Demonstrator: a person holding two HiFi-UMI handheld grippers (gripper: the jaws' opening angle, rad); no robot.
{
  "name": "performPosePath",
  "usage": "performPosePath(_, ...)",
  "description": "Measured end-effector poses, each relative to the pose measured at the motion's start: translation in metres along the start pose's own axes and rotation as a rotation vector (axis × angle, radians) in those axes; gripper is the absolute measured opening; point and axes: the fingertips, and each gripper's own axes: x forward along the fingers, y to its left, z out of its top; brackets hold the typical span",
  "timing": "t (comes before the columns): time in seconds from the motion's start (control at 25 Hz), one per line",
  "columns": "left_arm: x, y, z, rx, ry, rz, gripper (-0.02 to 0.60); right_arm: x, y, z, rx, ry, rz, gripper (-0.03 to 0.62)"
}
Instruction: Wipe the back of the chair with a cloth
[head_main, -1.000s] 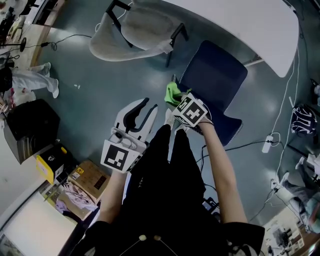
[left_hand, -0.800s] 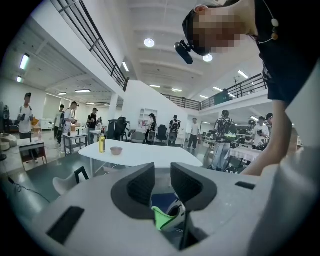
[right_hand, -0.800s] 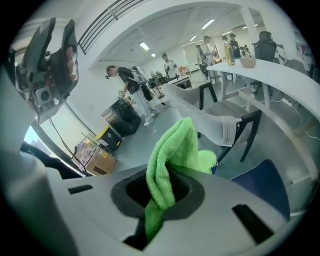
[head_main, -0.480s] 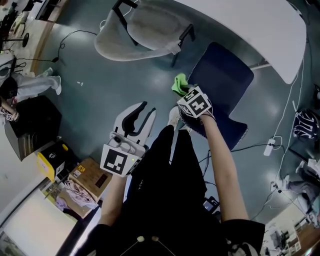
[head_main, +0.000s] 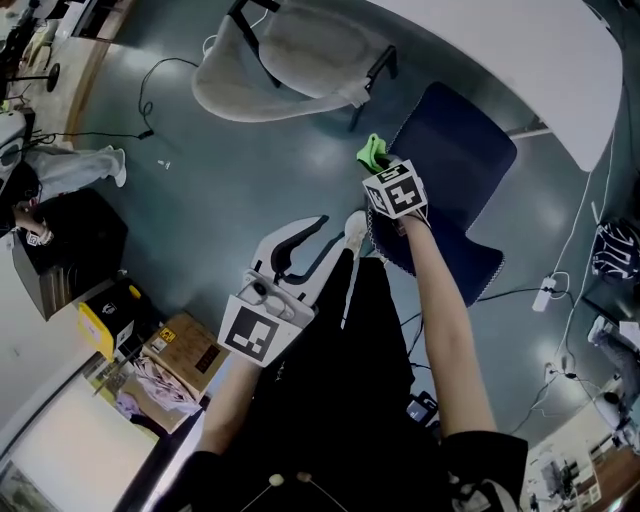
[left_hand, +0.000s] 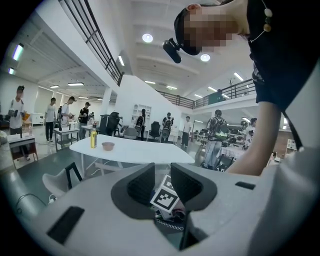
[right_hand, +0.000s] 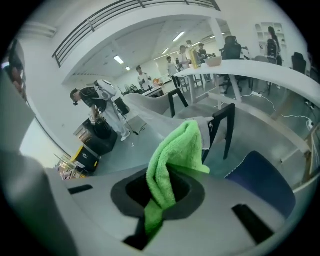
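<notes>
White with black inner faces, the left gripper (head_main: 328, 236) hangs close to the person's body, its jaws spread and holding nothing. Further out, the right gripper (head_main: 380, 168) is pinching a green cloth (head_main: 372, 152), which stands up out of the jaws. The cloth is just at the edge of the dark blue chair (head_main: 455, 140); whether it touches, I cannot tell. Beyond is a white table (head_main: 520, 50).

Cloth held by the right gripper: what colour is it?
The cloth is bright green, plain with no pattern. It shows best in the right gripper view.
</notes>
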Motion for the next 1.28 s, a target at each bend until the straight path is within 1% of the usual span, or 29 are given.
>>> performPosePath(0.12,-0.003,0.0,-0.004,-0.007,0.018,-0.004,0.101,0.007,-0.01,0.004,0.036,-0.012,-0.025,0.02)
performPosePath(0.24,-0.007,0.006,-0.009,-0.012,0.03,0.008,0.101,0.015,-0.02,0.005,0.067,-0.019,-0.048,0.02)
performPosePath(0.48,-0.012,0.018,-0.009,-0.005,0.028,0.033,0.101,0.028,-0.042,0.007,0.15,-0.029,-0.078,0.02)
performPosePath(0.56,-0.015,0.02,-0.01,-0.006,0.03,0.04,0.101,0.03,-0.051,0.006,0.179,-0.028,-0.106,0.02)
performPosePath(0.68,-0.018,0.023,-0.014,-0.007,0.037,0.048,0.101,0.031,-0.07,-0.003,0.211,-0.006,-0.188,0.02)
performPosePath(0.76,-0.02,0.025,-0.014,-0.008,0.036,0.051,0.101,0.024,-0.081,-0.01,0.214,0.005,-0.216,0.018)
performPosePath(0.84,-0.02,0.027,-0.015,-0.011,0.034,0.05,0.101,0.011,-0.088,-0.015,0.191,-0.001,-0.223,0.018)
performPosePath(0.92,-0.018,0.028,-0.015,-0.017,0.031,0.048,0.101,-0.006,-0.098,-0.018,0.178,-0.026,-0.231,0.018)
performPosePath(1.08,-0.013,0.026,-0.015,-0.021,0.03,0.032,0.101,-0.038,-0.119,-0.021,0.196,-0.087,-0.24,0.02)
performPosePath(1.2,-0.007,0.024,-0.017,-0.023,0.033,0.022,0.101,-0.044,-0.129,-0.03,0.197,-0.071,-0.228,0.02)
performPosePath(1.28,-0.004,0.023,-0.02,-0.023,0.04,0.021,0.101,-0.037,-0.13,-0.042,0.175,-0.03,-0.207,0.018)
